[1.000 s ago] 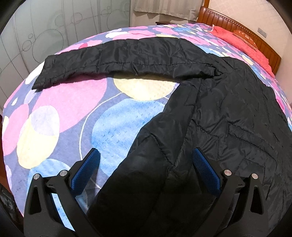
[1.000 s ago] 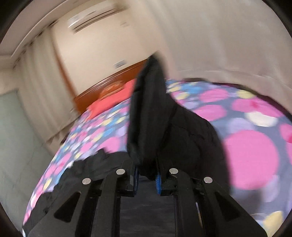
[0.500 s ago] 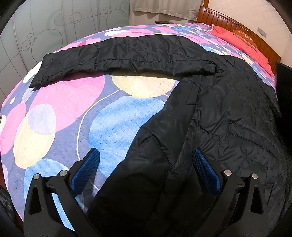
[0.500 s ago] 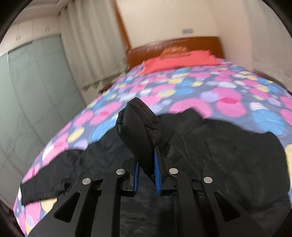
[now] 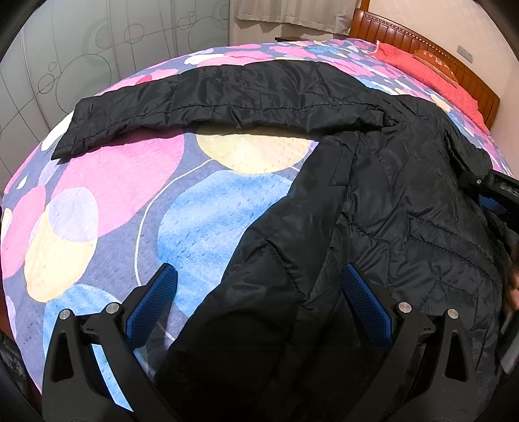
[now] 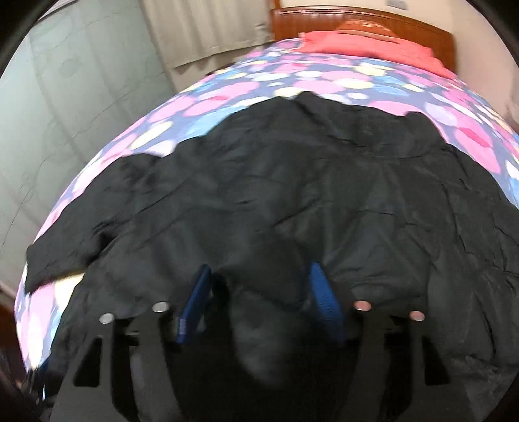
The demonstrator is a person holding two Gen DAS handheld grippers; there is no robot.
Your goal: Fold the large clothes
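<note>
A black quilted jacket (image 5: 389,207) lies flat on the bed, one sleeve (image 5: 207,100) stretched out to the far left. My left gripper (image 5: 259,302) is open over the jacket's near edge, blue pads on either side of the fabric without pinching it. My right gripper (image 6: 259,298) is open, low over the jacket (image 6: 292,181); the folded-over sleeve (image 6: 259,324) lies loose between its blue pads. The right gripper also shows at the right edge of the left wrist view (image 5: 496,194).
The bed has a bedspread with pink, blue and yellow circles (image 5: 136,201). A red pillow (image 6: 363,45) and wooden headboard (image 6: 324,16) are at the far end. Frosted wardrobe doors (image 5: 81,58) stand left of the bed, curtains (image 6: 201,29) behind.
My right gripper swung the sleeve over from the right, lowered it onto the jacket body and opened, letting it go. My left gripper stayed open and edged slightly forward.
</note>
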